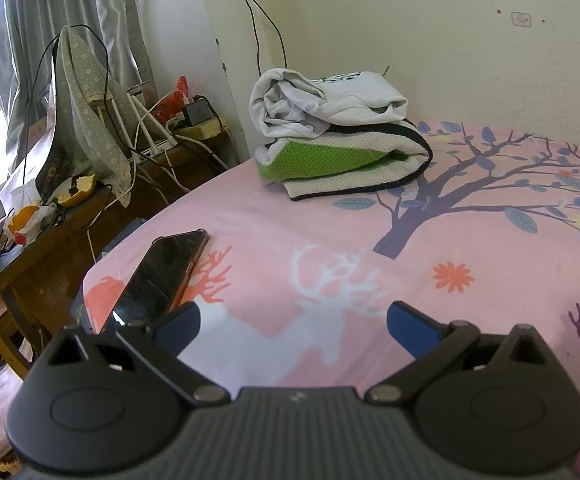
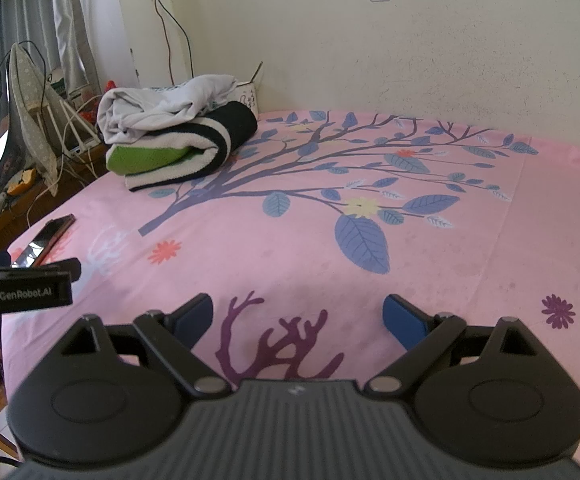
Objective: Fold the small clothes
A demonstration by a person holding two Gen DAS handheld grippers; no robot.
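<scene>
Both my left gripper (image 1: 291,326) and right gripper (image 2: 297,320) hang spread wide, holding nothing; the clothes pile (image 1: 329,132) sits well ahead, leaving bare sheet (image 2: 429,272) for folding.

Your two wrist cameras sit low and close over the pink bedsheet (image 1: 329,216), facing the wall; both share the clothes pile (image 1: 329,120) and phone (image 2: 46,240).

We identify a home bedroom: a bed with a pink printed sheet (image 2: 429,248), grey curtains (image 1: 70,8), cluttered bedside table (image 1: 50,236).
</scene>
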